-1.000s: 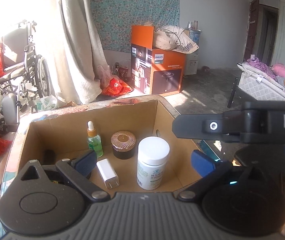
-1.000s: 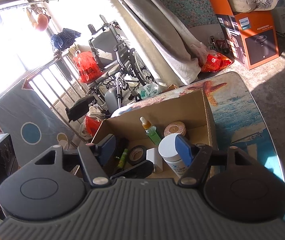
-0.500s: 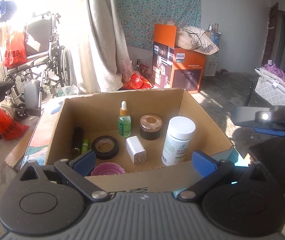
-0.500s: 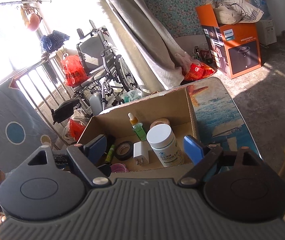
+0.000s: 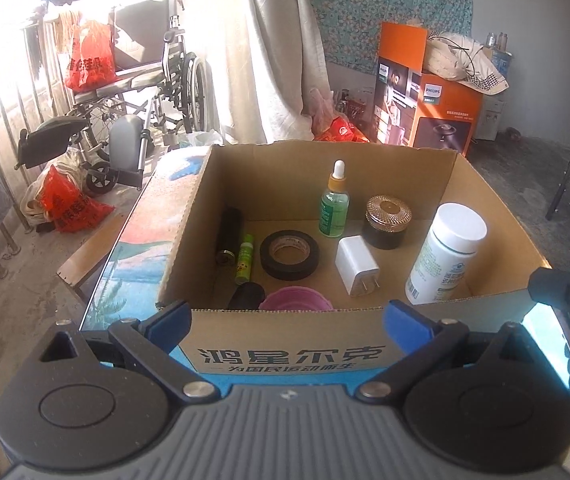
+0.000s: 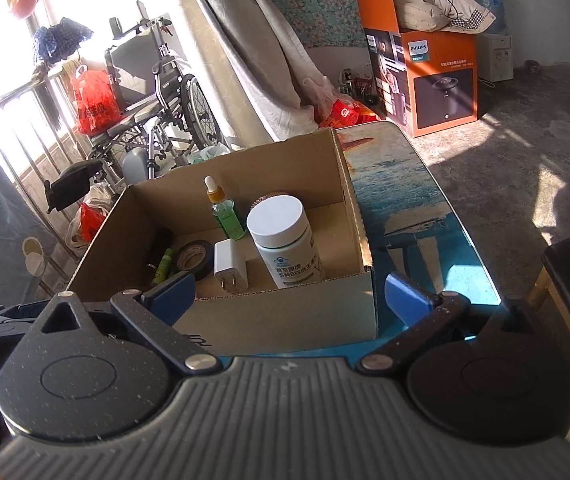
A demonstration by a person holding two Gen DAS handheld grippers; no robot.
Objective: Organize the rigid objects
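The left hand-held gripper is spread wide and holds nothing. It sits just in front of the near wall of the cardboard box. The right hand-held gripper is wide too, and holds nothing. It is by the box's near right corner.

The box stands on the table, which has a sea picture on top.

In the left view, a pink cup sits inside the box closest to us, at 6 o'clock. A white charger lies near the middle. A black tape roll lies at 9 o'clock from the charger. A small green tube lies past the tape, at 9 o'clock. A white bottle stands at 3 o'clock by the right wall. Farther back stand a green dropper bottle and a dark jar with a gold lid.

Past the table are an orange box at 1 o'clock and a wheelchair at 10 o'clock.
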